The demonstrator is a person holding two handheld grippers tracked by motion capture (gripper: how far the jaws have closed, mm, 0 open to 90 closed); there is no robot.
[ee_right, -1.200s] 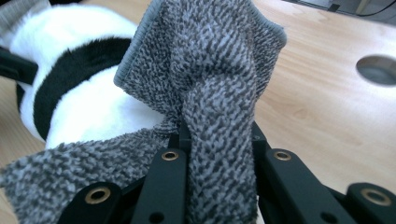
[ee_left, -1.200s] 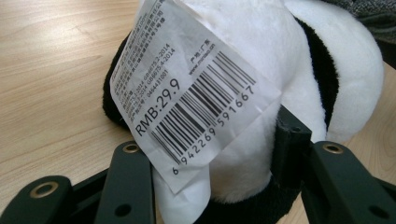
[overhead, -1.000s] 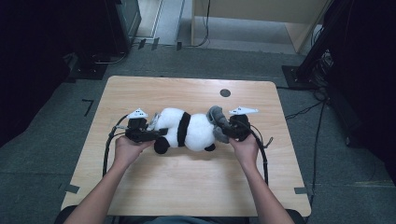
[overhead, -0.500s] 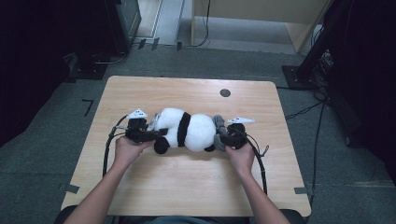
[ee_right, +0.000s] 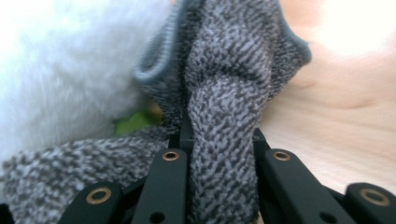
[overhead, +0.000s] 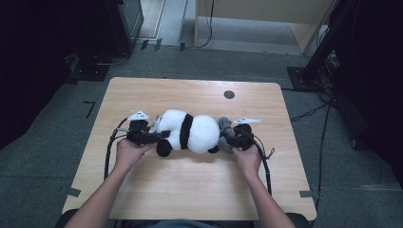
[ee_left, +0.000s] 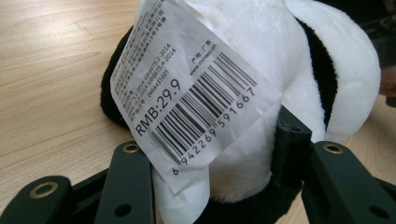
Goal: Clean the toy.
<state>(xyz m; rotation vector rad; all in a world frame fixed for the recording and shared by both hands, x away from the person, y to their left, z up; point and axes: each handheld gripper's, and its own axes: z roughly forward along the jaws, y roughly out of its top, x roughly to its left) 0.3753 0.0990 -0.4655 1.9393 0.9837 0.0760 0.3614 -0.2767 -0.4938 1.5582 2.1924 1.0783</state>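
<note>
A person holds a plush panda [overhead: 190,133] at both ends with two handheld grippers over a wooden table [overhead: 190,190].

From left to right: the left gripper [overhead: 151,137] has its jaws partly closed around the panda's end with the paper price tag [ee_left: 187,88]. The panda lies lengthwise between the hands. At its right end, the right gripper [overhead: 230,138] is clamped on a grey knitted cloth [ee_right: 224,116] just beside the white fur.

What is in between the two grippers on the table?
The plush panda lies between them in the high view. The left gripper clamps one end, beside the paper tag; the right gripper pinches grey knit cloth at the other end.
</note>
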